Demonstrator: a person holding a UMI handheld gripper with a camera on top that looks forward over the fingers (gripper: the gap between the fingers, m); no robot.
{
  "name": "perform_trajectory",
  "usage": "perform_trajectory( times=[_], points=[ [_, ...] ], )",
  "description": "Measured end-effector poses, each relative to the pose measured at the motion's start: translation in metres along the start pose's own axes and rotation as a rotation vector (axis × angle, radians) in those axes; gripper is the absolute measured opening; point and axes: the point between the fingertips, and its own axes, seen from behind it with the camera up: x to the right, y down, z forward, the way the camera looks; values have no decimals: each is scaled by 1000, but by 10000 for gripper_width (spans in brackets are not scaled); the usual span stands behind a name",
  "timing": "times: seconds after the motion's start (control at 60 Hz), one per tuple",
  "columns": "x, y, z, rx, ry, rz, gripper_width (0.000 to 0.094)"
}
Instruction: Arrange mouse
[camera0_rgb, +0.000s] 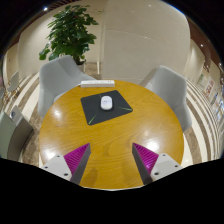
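A white mouse (107, 101) lies on a dark grey mouse mat (108, 105) near the far side of a round wooden table (70, 125). My gripper (111, 160) hovers over the table's near part, well short of the mat. Its two fingers with magenta pads (76, 157) stand wide apart, open, with only bare tabletop between them.
Two grey chairs (60, 73) (170, 82) stand at the table's far left and far right. A potted green plant (70, 30) rises behind the left chair. A thin white strip (97, 84) lies beyond the mat at the table's far edge.
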Motion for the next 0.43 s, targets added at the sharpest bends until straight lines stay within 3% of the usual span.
perform_trajectory(
  times=[0.15,0.433],
  points=[
    [0,29,-29,3,-1,22,864],
    [3,35,-59,80,-33,-17,863]
  ],
)
